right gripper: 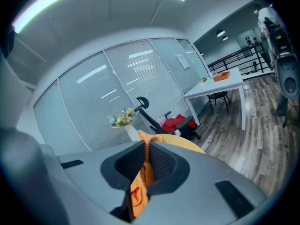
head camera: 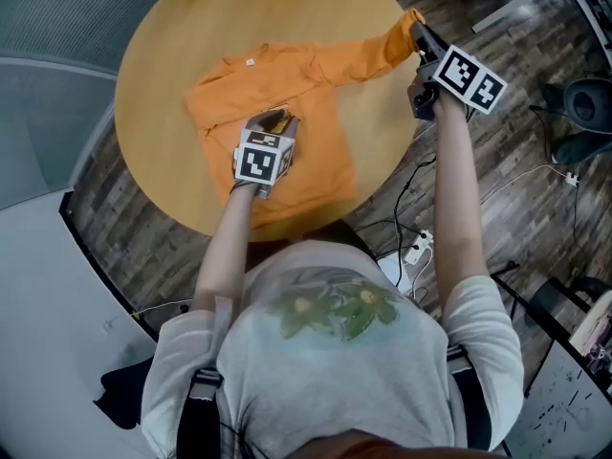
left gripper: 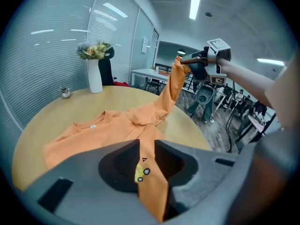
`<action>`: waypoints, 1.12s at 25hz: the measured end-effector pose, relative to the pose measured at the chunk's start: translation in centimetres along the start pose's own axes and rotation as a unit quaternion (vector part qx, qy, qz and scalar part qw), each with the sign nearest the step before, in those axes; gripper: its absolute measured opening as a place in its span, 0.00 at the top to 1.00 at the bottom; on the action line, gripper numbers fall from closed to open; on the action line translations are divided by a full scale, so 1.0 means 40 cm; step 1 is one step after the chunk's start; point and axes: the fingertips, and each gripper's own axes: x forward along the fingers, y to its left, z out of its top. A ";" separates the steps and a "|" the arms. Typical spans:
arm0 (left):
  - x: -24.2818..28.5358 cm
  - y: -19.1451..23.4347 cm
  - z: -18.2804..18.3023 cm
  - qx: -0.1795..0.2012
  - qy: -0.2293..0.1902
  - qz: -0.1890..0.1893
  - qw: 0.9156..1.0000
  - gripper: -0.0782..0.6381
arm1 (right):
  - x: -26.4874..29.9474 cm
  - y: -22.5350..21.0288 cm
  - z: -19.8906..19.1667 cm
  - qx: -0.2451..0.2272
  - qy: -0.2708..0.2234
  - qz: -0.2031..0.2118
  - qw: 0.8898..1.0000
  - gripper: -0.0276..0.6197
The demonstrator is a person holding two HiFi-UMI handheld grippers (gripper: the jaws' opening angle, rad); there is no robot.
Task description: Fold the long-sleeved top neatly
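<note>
At the right claw (right gripper: 146,148), the jaws are shut on a thin pinch of the sleeve (head camera: 368,55) cuff, with orange cloth bunched between them. The left claw (left gripper: 146,149) is clamped on a ridge of the long-sleeved top (head camera: 320,156), by a small yellow print.

The cuff hold looks slight. A hard tug could probably pull it free, and the sleeve would drop over the counter (head camera: 182,36) rim. If the left hold gives instead, the whole top could drag sideways and rumple.

The top lies spread on the round counter, collar away from the person. Its body lies under and ahead of the left claw. The sleeve rises from the shoulder to the right claw, held up at the counter's right rim.
</note>
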 end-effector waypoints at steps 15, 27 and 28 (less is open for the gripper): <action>-0.134 0.163 -0.095 -0.046 -0.029 0.000 0.999 0.78 | 0.105 0.353 -0.111 -0.046 0.042 0.059 0.996 0.90; -0.300 0.438 -0.242 -0.111 -0.037 0.039 0.992 0.78 | 0.342 0.833 -0.570 -0.072 0.203 0.145 0.966 0.90; -0.309 0.458 -0.257 -0.118 -0.037 0.042 0.991 0.78 | 0.362 0.853 -0.631 -0.077 0.223 0.144 0.961 0.90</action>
